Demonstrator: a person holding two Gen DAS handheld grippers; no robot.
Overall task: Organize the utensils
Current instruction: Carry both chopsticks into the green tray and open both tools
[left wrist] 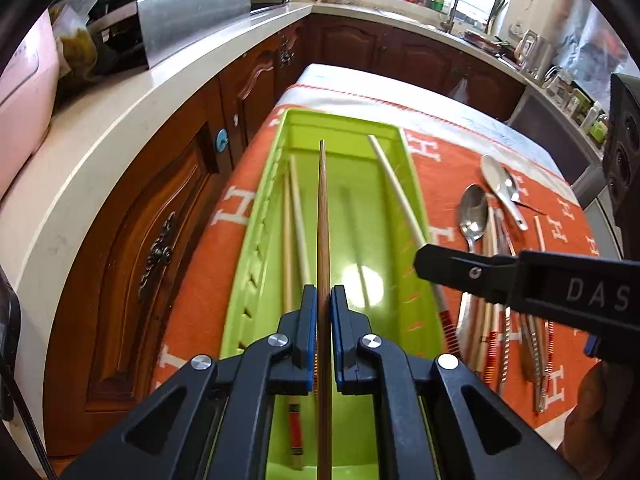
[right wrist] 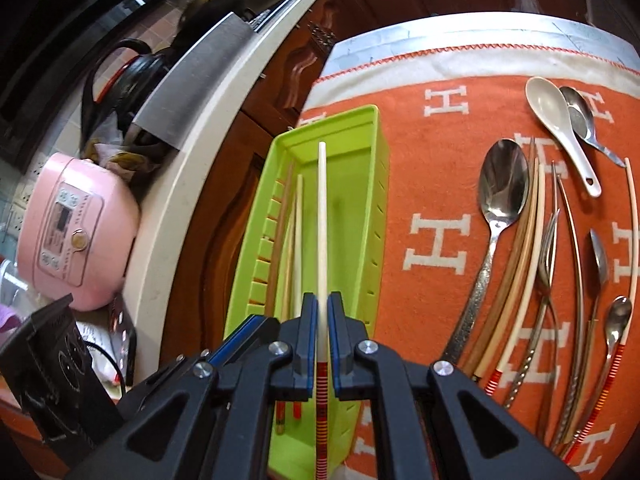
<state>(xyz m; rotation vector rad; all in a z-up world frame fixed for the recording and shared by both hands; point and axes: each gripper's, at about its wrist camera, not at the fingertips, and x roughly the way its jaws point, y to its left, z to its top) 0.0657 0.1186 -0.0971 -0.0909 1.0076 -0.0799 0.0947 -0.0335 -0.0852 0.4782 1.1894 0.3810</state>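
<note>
My left gripper point(left wrist: 324, 308) is shut on a brown wooden chopstick point(left wrist: 322, 216), which points along the middle of the green tray point(left wrist: 256, 240). Two pale chopsticks point(left wrist: 294, 216) lie in the tray by its left wall. My right gripper point(right wrist: 322, 312) is shut on a white chopstick point(right wrist: 322, 208) with a red-striped end, held over the same green tray point(right wrist: 376, 208). In the left wrist view the right gripper point(left wrist: 428, 262) reaches in over the tray's right wall. The left gripper point(right wrist: 260, 322) shows at the right gripper's left side.
On the orange cloth point(right wrist: 436, 160) right of the tray lie a large metal spoon point(right wrist: 500, 184), a white ceramic spoon point(right wrist: 560, 128), a fork point(right wrist: 548, 240), small spoons and several chopsticks. Left of the table are brown cabinets point(left wrist: 160, 220) and a counter with a pink cooker point(right wrist: 76, 232).
</note>
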